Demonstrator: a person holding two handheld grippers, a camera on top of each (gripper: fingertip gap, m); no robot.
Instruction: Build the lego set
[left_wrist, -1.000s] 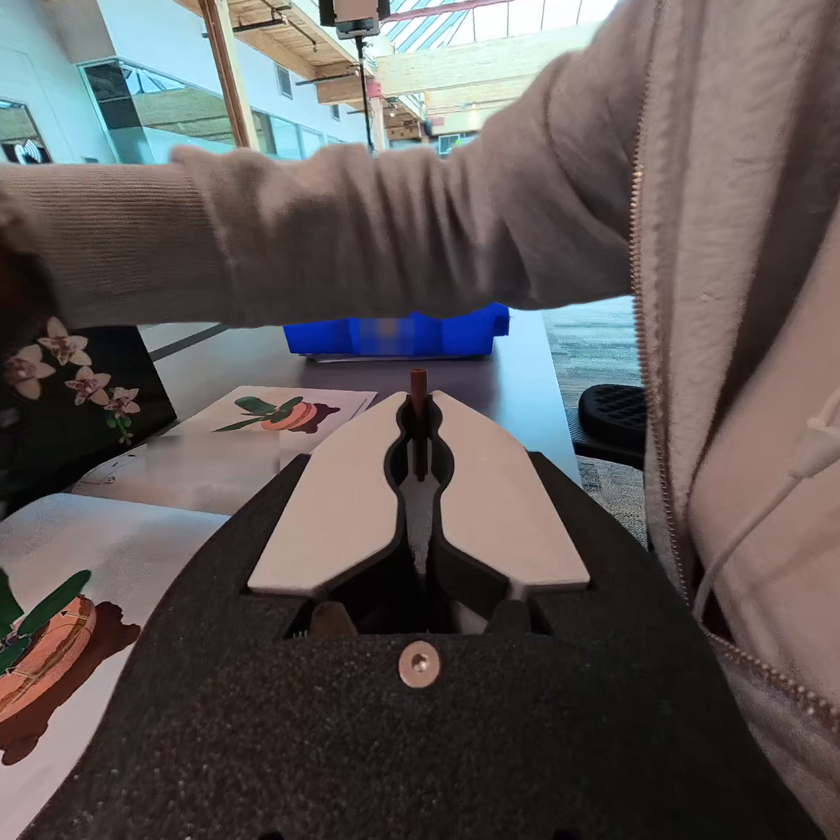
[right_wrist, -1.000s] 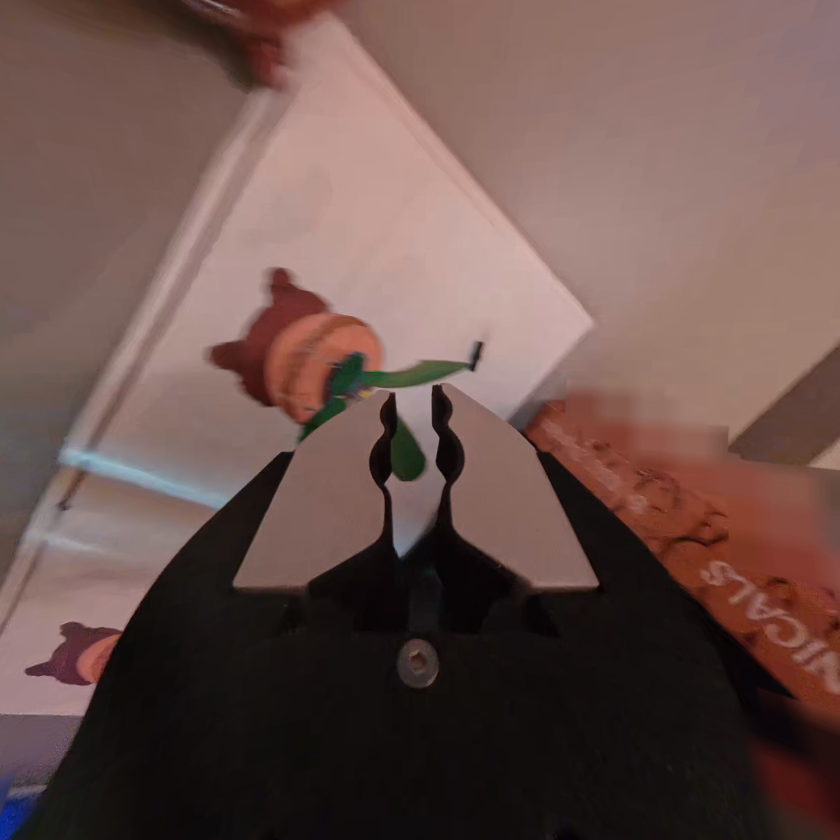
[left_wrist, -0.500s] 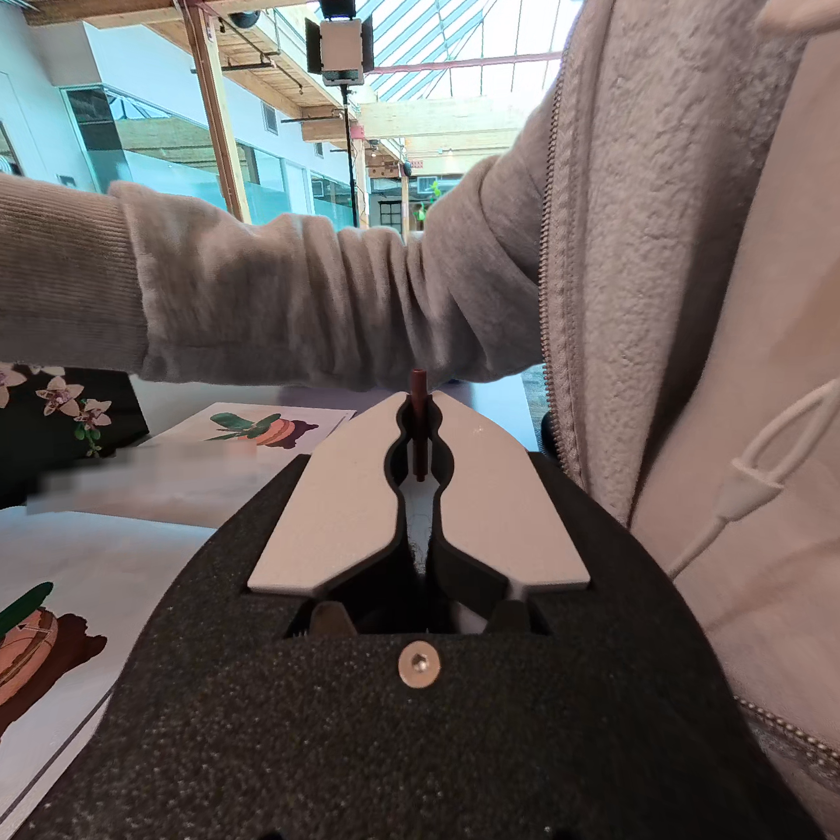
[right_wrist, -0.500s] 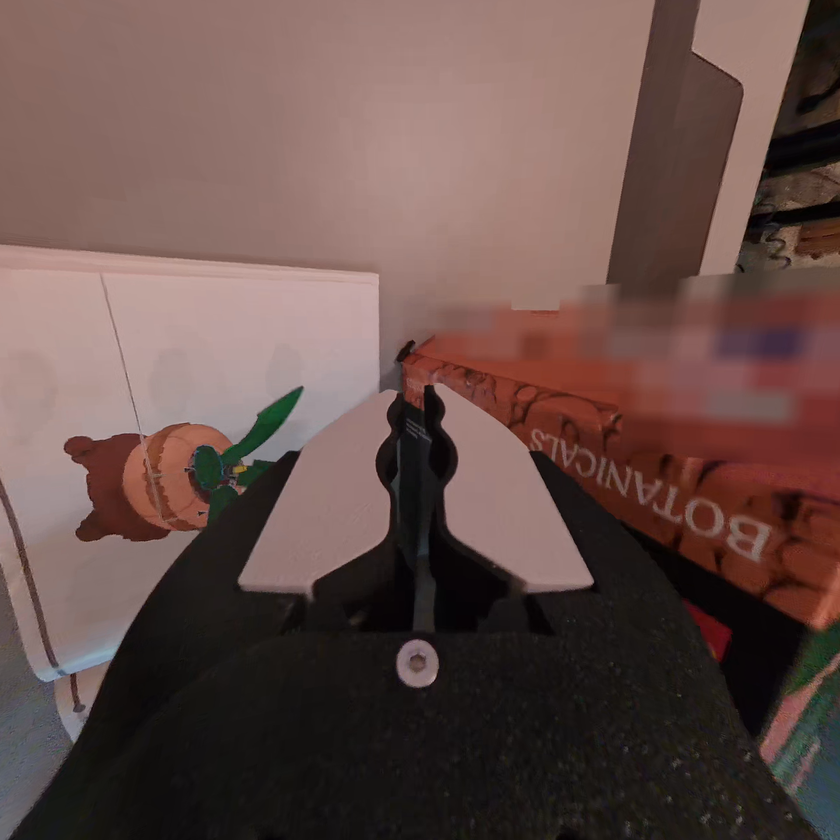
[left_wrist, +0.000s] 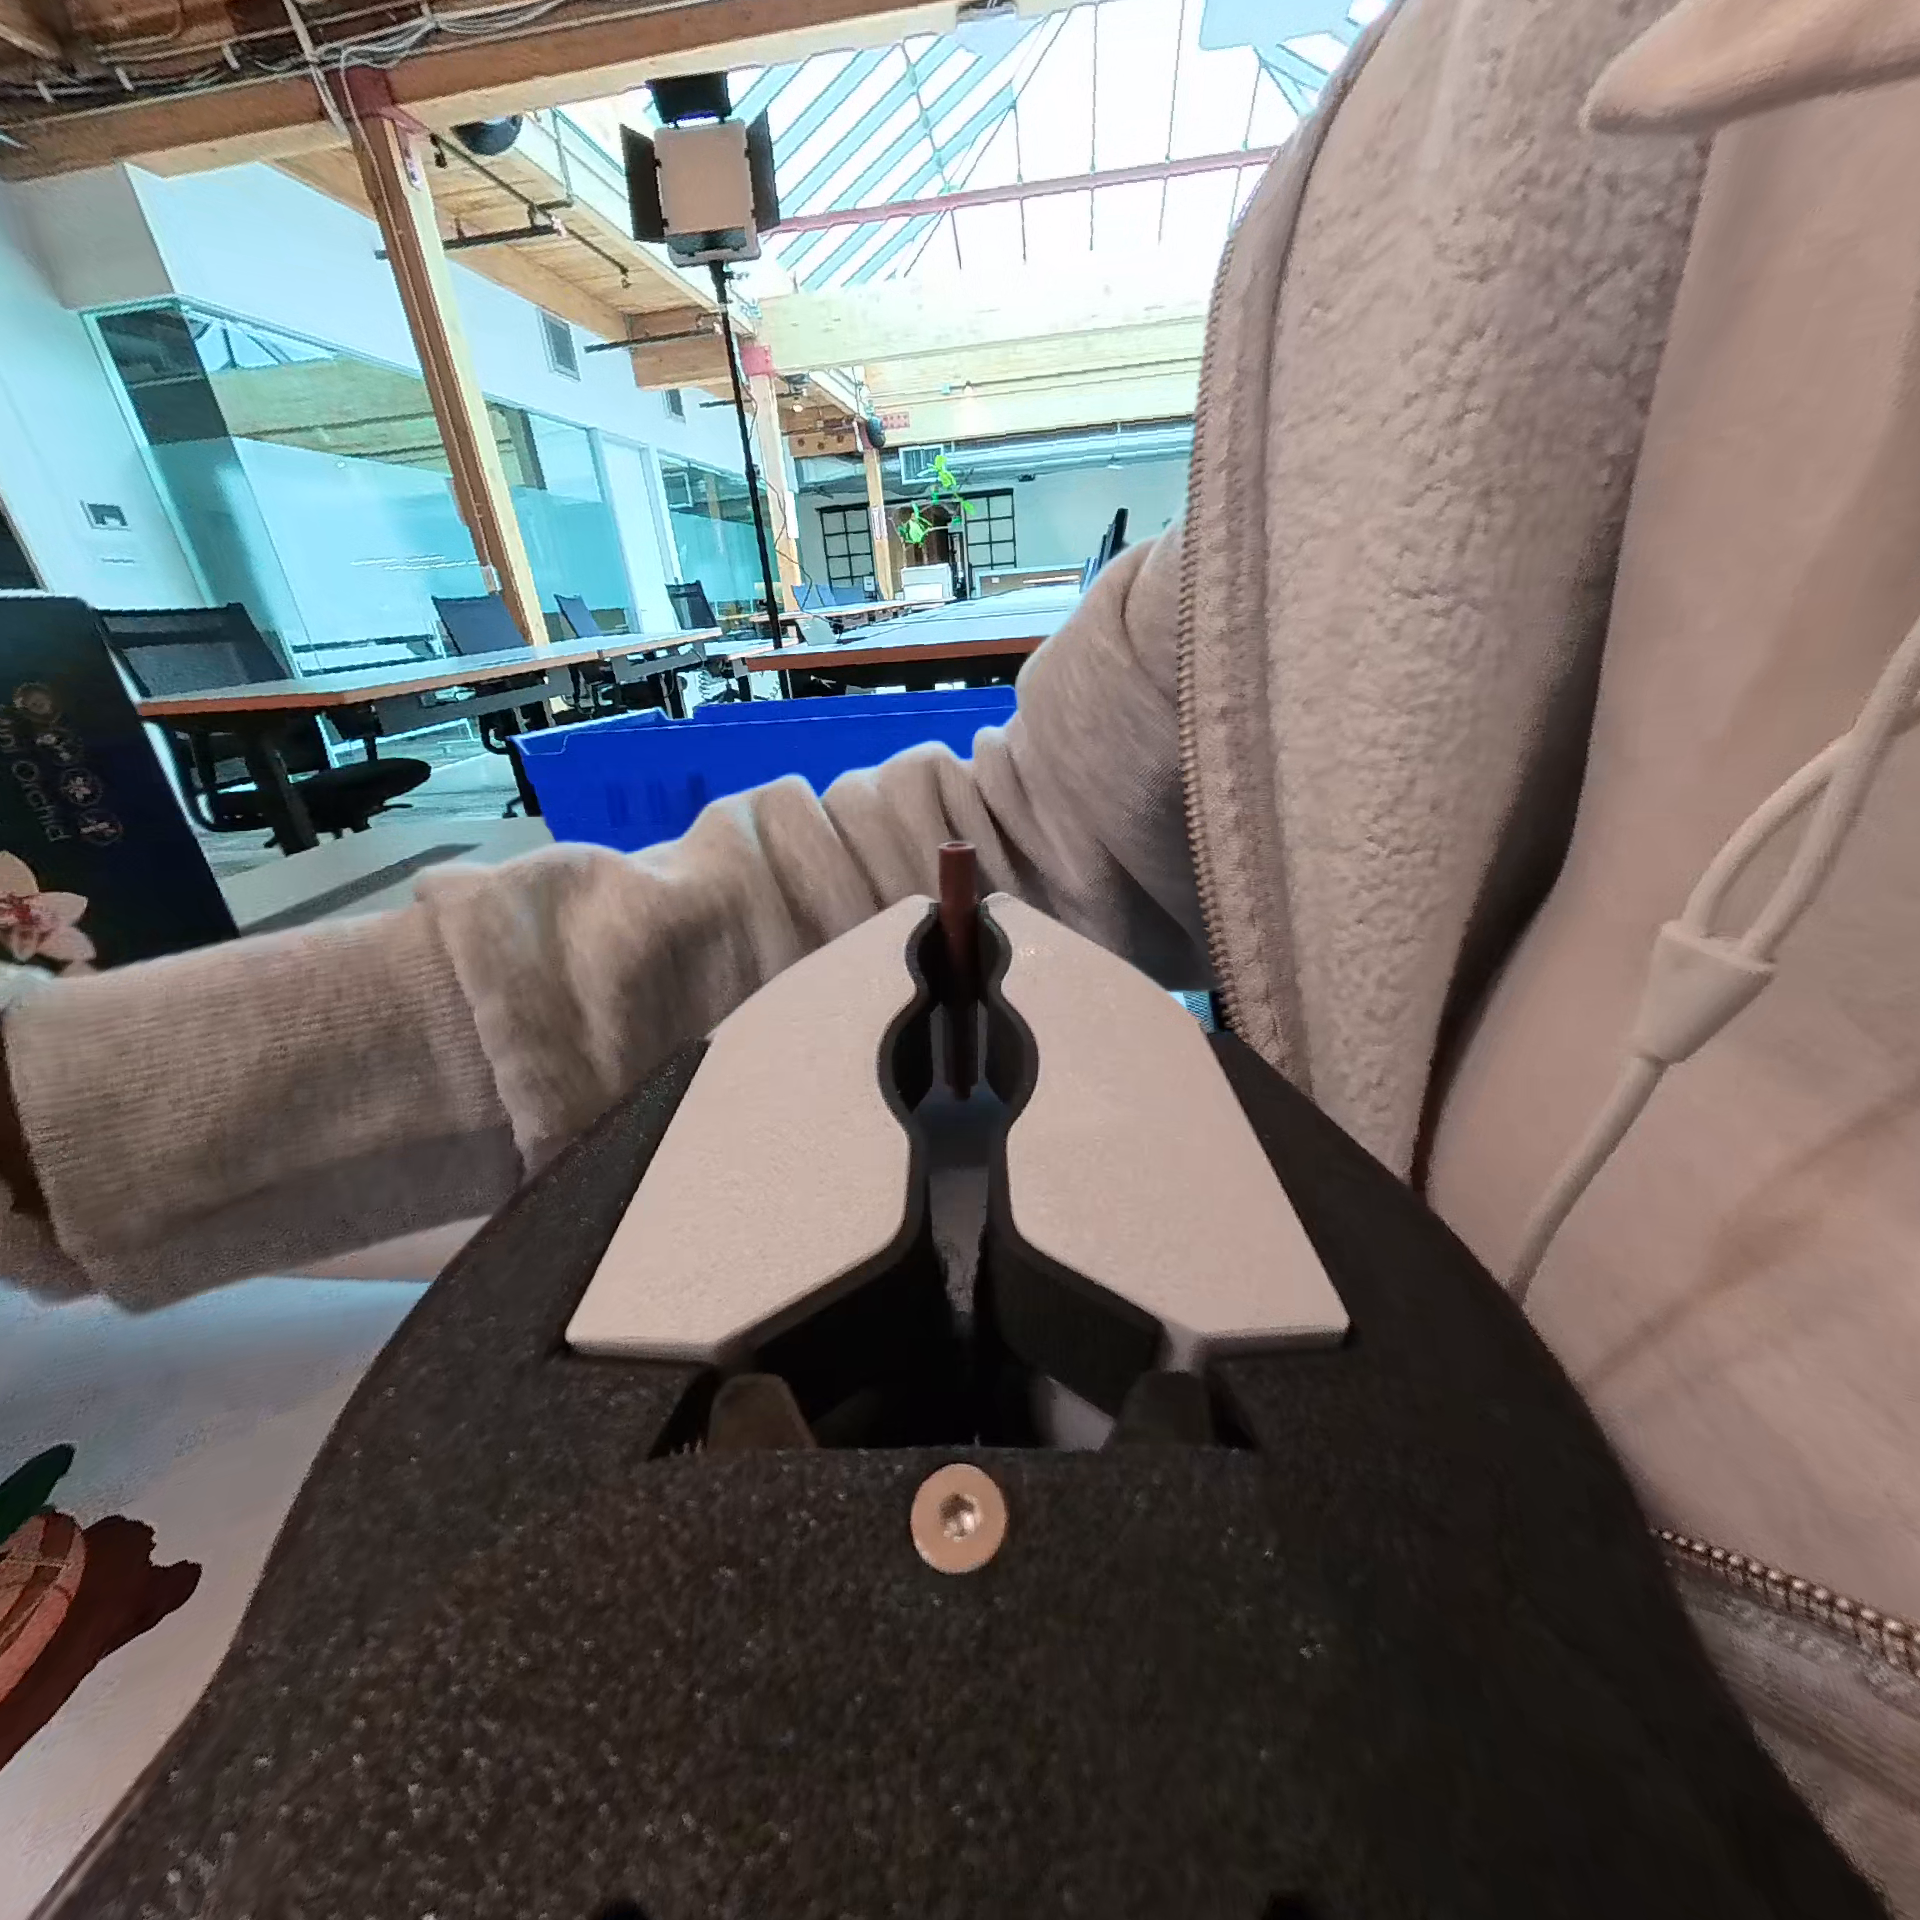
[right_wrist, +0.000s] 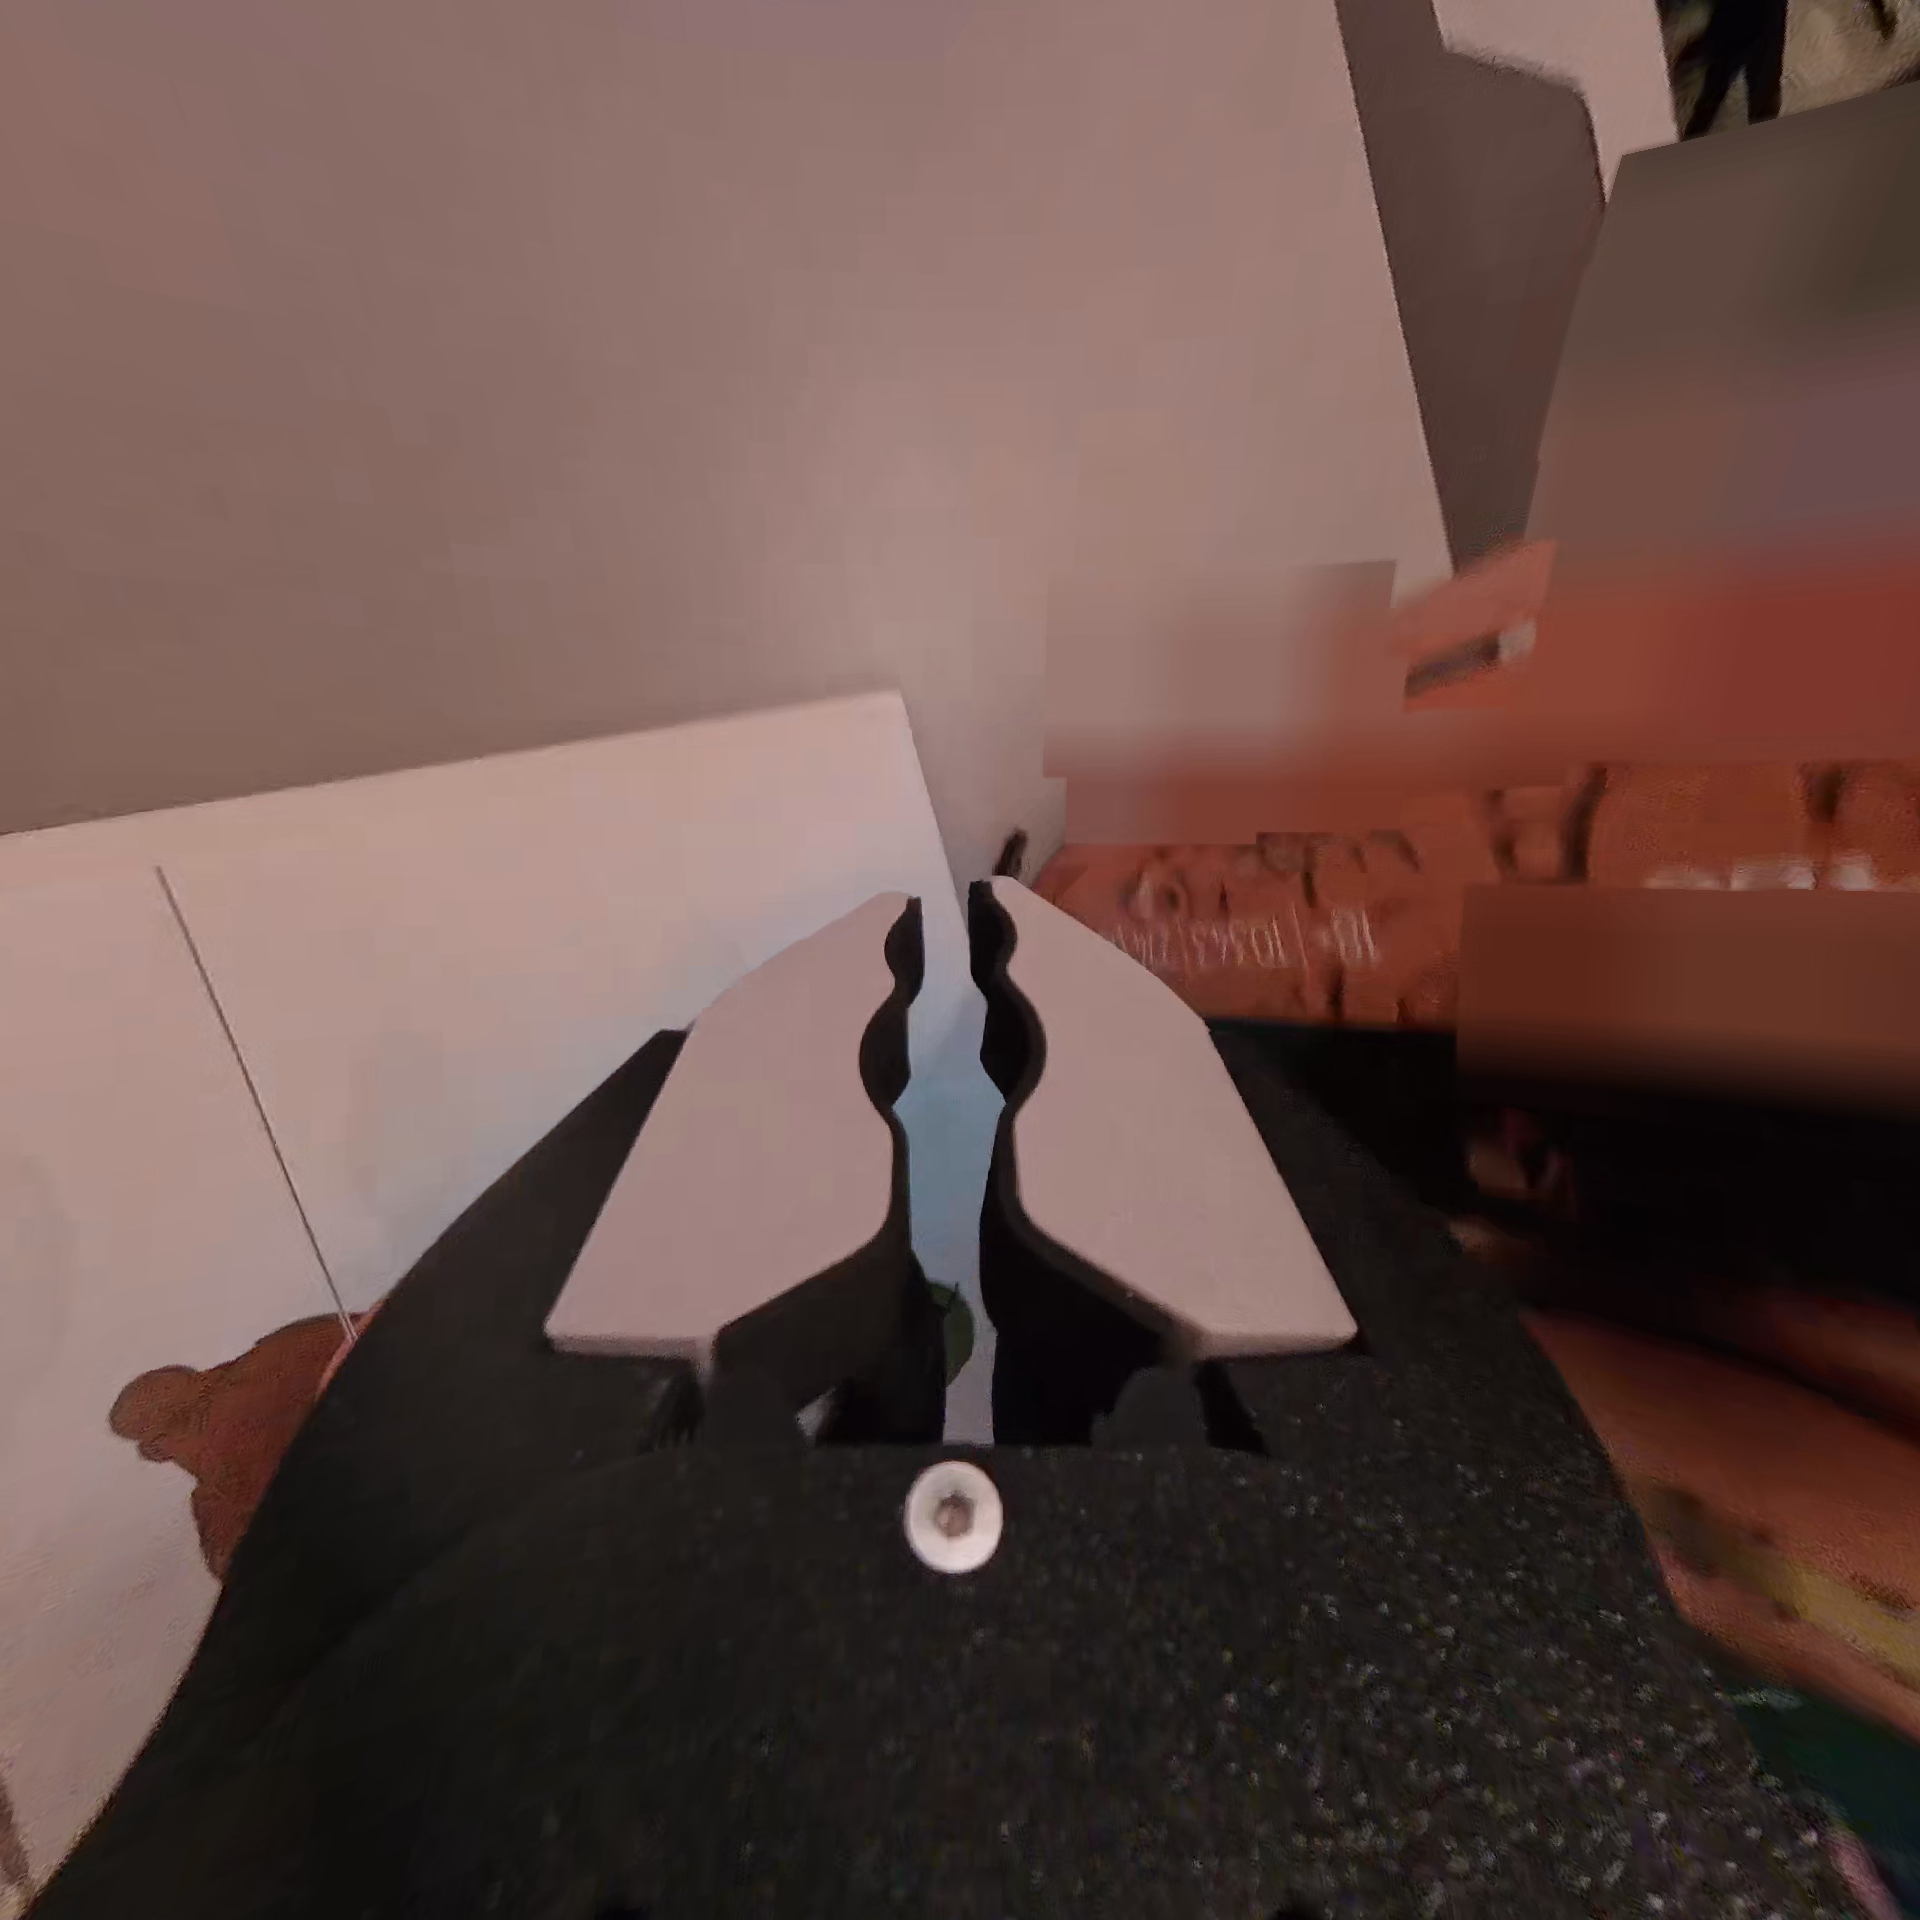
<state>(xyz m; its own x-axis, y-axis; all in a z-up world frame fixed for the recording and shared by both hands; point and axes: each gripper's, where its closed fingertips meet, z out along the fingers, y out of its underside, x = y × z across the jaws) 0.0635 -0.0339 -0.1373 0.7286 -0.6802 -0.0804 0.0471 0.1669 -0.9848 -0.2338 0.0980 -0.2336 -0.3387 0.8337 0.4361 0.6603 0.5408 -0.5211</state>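
My left gripper (left_wrist: 956, 914) is shut on a thin dark brown rod piece (left_wrist: 954, 883) that sticks out past the fingertips. It is held up in front of a person's grey fleece sleeve (left_wrist: 644, 987). My right gripper (right_wrist: 943, 906) has its jaws a narrow gap apart with nothing between them. It points at the right edge of the white instruction booklet (right_wrist: 499, 935), beside the orange set box (right_wrist: 1351, 914). The booklet's printed plant pot (right_wrist: 239, 1403) shows at the lower left. This view is blurred.
A blue bin (left_wrist: 727, 758) stands on the table behind the sleeve. A black box with orchid pictures (left_wrist: 73, 790) is at the left. A booklet page (left_wrist: 62, 1579) lies at the lower left. The person's jacket (left_wrist: 1558, 831) fills the right side. About 35 cm separates my left fingertips from my right.
The left gripper tilted up with the rod still in it, and the sleeve now sits lower in its view. The right gripper moved closer to the booklet edge and its jaws narrowed.
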